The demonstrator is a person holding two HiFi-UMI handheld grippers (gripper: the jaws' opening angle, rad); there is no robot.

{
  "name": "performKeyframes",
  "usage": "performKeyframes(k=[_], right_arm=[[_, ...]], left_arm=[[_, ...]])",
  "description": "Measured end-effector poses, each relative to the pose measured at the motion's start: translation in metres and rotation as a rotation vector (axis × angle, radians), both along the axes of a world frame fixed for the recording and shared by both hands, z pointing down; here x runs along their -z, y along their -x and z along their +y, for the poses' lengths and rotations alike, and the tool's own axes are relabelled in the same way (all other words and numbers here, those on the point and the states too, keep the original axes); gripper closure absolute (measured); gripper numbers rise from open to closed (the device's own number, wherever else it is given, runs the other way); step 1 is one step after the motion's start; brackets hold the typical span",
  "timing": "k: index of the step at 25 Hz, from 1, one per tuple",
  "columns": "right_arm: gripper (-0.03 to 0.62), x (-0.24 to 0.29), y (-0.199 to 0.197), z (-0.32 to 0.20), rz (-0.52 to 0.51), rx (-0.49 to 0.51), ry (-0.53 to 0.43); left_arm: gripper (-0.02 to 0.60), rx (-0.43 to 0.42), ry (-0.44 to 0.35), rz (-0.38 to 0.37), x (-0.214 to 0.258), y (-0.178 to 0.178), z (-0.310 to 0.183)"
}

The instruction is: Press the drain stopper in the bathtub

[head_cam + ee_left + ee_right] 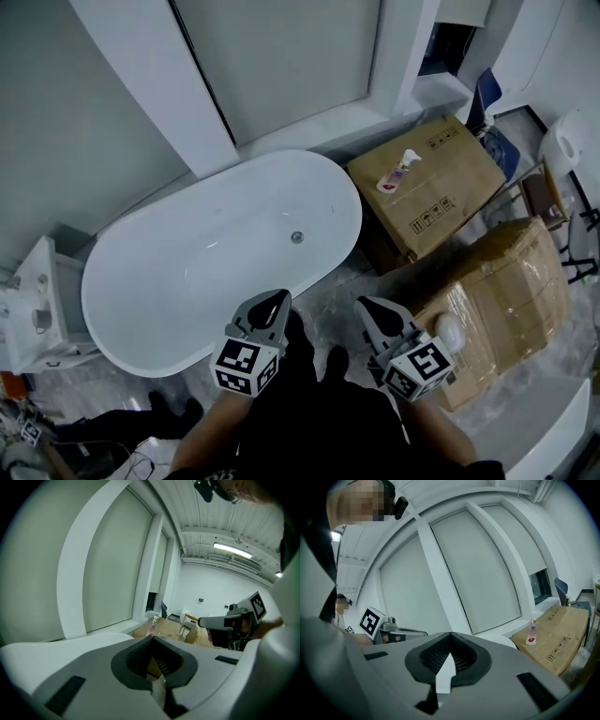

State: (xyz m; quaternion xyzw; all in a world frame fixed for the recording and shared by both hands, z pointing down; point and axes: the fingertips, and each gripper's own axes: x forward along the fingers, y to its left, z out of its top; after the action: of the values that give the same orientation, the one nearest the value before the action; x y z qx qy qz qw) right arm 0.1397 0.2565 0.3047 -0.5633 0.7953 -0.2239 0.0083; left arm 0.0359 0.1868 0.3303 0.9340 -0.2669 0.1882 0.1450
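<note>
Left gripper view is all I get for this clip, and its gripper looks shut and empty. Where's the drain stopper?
Observer: The head view shows the stopper on the tub floor, with nothing touching it.
Operator: And the grippers?
Observer: The left gripper and right gripper are by the tub's near rim, well short of the stopper.
Operator: Is the right one open?
Observer: No. The right gripper view shows its jaws together with nothing between them.

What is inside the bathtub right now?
Only the drain stopper, a small round metal piece on the floor toward one end. The rest of the bathtub is bare white; no water shows. The left hand-held gripper covers a bit of the near rim.
</note>
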Motion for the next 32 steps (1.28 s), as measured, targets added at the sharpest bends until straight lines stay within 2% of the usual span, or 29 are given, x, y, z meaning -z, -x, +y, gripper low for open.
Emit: performKeyframes(k=[9, 13, 18, 23, 32], right_arm=[[0.580, -0.003, 0.048, -0.127, 0.027, 0.035, 0.031], [0.580, -0.008, 0.061, -0.158, 0.031, 0.078, 0.058], [0.580, -0.028, 0.050, -0.191, 0.024, 0.114, 0.095], [0.580, -0.046, 0.029, -0.221, 0.009, 0.180, 0.125], [0.580, -0.091, -0.019, -0.268, -0.060, 0.266, 0.195]], left_arm=[[0.568, -0.021, -0.012, 0.027, -0.003, 0.028, -0.113], [0.568, 0.019, 0.008, 0.038, -0.006, 0.038, -0.145], [0.568, 0.079, 0.046, 0.009, -0.028, 0.041, -0.179], [0.568, 0.147, 0.086, -0.024, -0.043, 0.025, -0.204], [0.568, 0.222, 0.162, -0.065, -0.075, -0.040, -0.239]])
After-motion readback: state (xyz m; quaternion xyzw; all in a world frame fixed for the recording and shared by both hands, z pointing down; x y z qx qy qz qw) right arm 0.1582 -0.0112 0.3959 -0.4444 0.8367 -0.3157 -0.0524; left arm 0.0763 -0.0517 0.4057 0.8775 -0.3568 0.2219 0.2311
